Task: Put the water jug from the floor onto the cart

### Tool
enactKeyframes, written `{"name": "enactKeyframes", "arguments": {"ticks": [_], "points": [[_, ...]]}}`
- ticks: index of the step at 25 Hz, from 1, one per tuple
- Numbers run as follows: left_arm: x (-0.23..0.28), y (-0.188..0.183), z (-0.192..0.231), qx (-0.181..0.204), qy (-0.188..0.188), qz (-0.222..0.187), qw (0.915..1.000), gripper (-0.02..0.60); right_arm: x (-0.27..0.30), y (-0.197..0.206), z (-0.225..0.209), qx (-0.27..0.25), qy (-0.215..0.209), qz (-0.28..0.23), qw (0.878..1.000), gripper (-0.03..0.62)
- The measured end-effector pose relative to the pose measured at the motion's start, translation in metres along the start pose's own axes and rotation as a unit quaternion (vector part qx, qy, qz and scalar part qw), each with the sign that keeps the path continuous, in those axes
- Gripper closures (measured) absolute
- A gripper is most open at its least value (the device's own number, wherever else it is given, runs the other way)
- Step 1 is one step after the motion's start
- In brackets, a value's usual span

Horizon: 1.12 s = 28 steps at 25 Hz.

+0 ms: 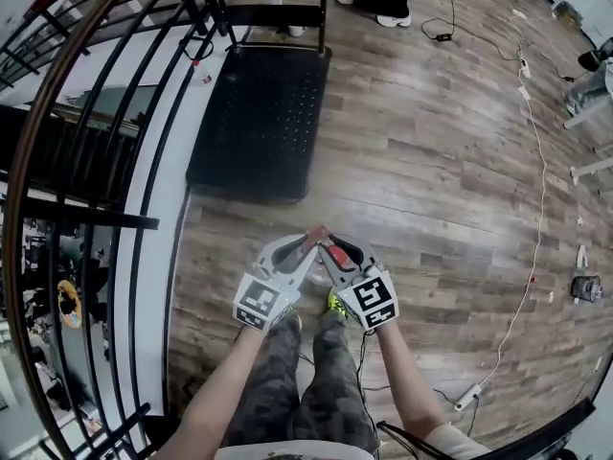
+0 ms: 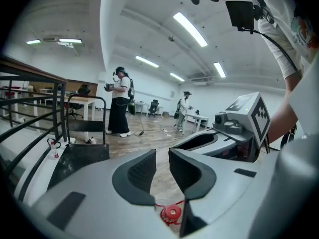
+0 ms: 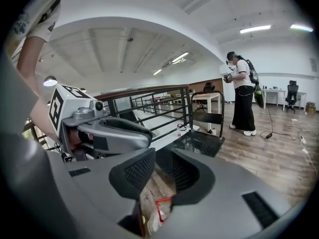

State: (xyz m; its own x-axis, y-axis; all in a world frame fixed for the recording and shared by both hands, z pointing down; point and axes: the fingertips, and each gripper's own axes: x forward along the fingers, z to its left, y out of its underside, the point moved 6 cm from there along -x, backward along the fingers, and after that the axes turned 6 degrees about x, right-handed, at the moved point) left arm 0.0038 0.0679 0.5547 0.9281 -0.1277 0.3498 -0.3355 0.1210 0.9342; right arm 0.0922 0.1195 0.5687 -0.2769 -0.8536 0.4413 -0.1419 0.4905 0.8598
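Risk, as a judgement: left gripper (image 2: 162, 166), jaws narrowly apart on nothing; right gripper (image 3: 156, 168), jaws likewise apart and empty; closing beside the red handle (image 3: 162, 207) would miss the lift towards the cart (image 1: 259, 123), upper left. Water jug (image 3: 151, 224): clear body, red cap (image 2: 172, 213); directly beneath both grippers, lower centre of each gripper view.

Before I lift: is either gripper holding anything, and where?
Nothing yet: left gripper and right gripper have jaws apart, empty, over the jug's red cap.
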Motion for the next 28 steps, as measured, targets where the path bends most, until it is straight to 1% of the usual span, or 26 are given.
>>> {"name": "enactKeyframes", "arguments": {"ticks": [2, 3, 8, 15, 18, 22, 28], "points": [[0.007, 0.016, 0.000, -0.004, -0.005, 0.003, 1.0000, 0.523, 0.008, 0.019, -0.007, -0.011, -0.005, 0.021, 1.000, 0.489], [0.012, 0.024, -0.002, -0.005, -0.004, 0.006, 1.0000, 0.523, 0.011, 0.027, -0.010, -0.012, -0.006, 0.030, 0.999, 0.485], [0.037, 0.063, -0.007, -0.018, -0.001, 0.015, 0.9997, 0.523, 0.031, 0.066, -0.025, -0.024, -0.005, 0.051, 0.998, 0.484], [0.061, 0.127, 0.008, -0.031, -0.014, 0.030, 0.9990, 0.522, 0.071, 0.113, -0.047, -0.060, -0.009, 0.080, 0.995, 0.484], [0.076, 0.148, 0.019, -0.028, -0.016, 0.035, 0.9989, 0.523, 0.088, 0.127, -0.059, -0.079, -0.005, 0.087, 0.993, 0.484], [0.091, 0.166, 0.026, -0.025, -0.011, 0.045, 0.9986, 0.523, 0.103, 0.141, -0.071, -0.094, -0.006, 0.100, 0.991, 0.482], [0.108, 0.195, 0.032, -0.042, -0.016, 0.056, 0.9974, 0.523, 0.121, 0.163, -0.082, -0.121, -0.021, 0.142, 0.982, 0.484]]}}
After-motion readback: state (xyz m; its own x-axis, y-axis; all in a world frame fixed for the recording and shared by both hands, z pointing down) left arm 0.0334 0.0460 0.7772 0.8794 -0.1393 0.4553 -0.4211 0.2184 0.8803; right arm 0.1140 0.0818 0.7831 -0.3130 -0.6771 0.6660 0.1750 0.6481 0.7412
